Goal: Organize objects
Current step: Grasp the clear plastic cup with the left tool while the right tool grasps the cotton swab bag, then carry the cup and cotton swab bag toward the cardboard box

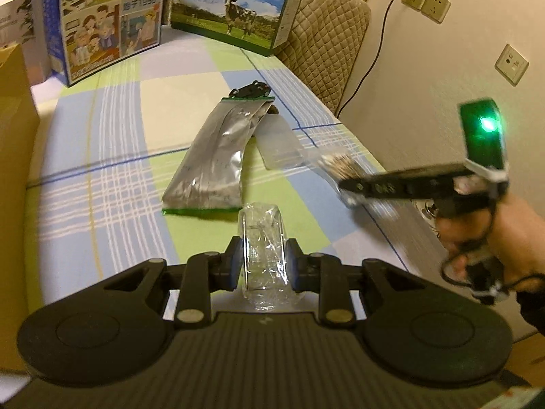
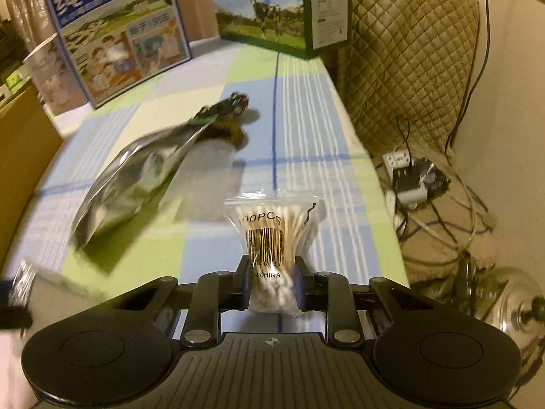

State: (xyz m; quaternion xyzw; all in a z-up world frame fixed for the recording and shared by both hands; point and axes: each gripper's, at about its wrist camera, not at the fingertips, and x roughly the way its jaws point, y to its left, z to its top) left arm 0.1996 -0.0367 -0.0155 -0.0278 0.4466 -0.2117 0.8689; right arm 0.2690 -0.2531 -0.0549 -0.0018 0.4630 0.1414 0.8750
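My left gripper is shut on a clear plastic-wrapped packet and holds it above the checked bed sheet. My right gripper is shut on a clear bag of cotton swabs; it also shows blurred in the left wrist view, held above the bed's right side. A silver foil pouch lies flat mid-bed, also seen in the right wrist view. A translucent plastic item lies beside it. A small black toy car sits at the pouch's far end.
Two milk cartons, a blue one and a green one, stand at the far end. A brown cardboard box borders the left. A quilted cushion leans against the right wall. Cables and a power strip lie on the floor at right.
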